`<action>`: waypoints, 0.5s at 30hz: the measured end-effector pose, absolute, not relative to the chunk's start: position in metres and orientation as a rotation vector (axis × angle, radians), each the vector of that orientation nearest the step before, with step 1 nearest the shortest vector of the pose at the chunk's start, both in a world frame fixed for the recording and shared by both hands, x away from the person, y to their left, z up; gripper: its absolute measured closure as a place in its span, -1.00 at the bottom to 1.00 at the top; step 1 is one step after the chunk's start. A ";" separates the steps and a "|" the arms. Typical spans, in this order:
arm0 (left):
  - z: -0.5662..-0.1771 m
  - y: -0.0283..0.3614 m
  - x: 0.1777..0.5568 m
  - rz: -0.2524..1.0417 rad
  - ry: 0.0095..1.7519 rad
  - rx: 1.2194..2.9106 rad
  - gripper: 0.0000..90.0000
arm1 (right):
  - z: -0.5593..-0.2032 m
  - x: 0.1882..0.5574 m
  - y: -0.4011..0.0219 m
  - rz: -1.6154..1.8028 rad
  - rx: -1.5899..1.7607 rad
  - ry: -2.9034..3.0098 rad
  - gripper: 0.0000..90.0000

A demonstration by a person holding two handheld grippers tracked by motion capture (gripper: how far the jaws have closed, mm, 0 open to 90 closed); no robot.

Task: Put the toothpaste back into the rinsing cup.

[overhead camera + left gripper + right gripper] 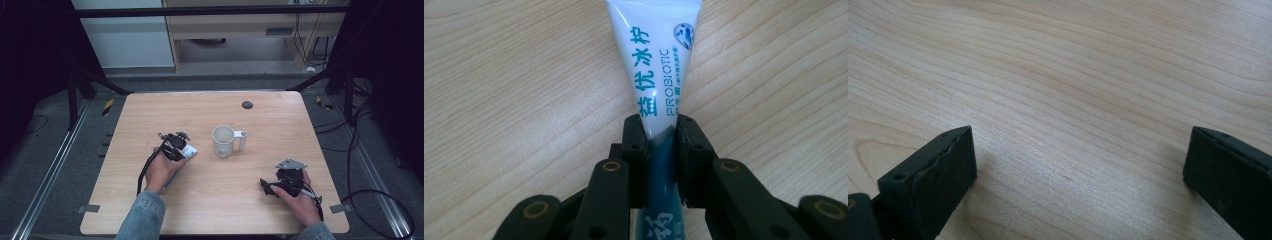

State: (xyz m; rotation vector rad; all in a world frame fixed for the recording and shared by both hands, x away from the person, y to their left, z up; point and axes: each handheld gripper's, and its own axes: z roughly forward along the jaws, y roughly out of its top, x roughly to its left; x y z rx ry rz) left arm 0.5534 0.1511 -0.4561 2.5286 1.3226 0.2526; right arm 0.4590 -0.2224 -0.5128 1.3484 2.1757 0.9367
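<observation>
Presently: left tool [659, 145] clamped on toothpaste tube [656, 70], left of desk [210, 200] centre, beside mug [223, 141]. Right tool [1078, 170] gaping, empty. Risk: soft, tapering tube may slip or swing when lifted.

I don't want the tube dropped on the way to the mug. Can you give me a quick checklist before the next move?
1. Left gripper clamped on the toothpaste tube: ok, the jaws pinch it.
2. Grip near the tube's middle: cannot tell.
3. Mug upright, mouth open: ok.
4. Table between tube and mug free of other things: ok.
5. Right gripper out of the way, open, holding nothing: ok.
</observation>
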 end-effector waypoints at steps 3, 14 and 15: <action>-0.448 0.157 0.547 0.272 1.319 2.474 0.72 | -0.513 0.459 -0.222 0.937 1.349 2.176 -0.98; -0.397 0.172 0.528 0.369 1.272 2.332 0.73 | -0.513 0.459 -0.222 0.936 1.349 2.175 -0.98; -0.394 0.173 0.527 0.380 1.272 2.324 0.73 | -0.513 0.459 -0.222 0.936 1.349 2.175 -0.98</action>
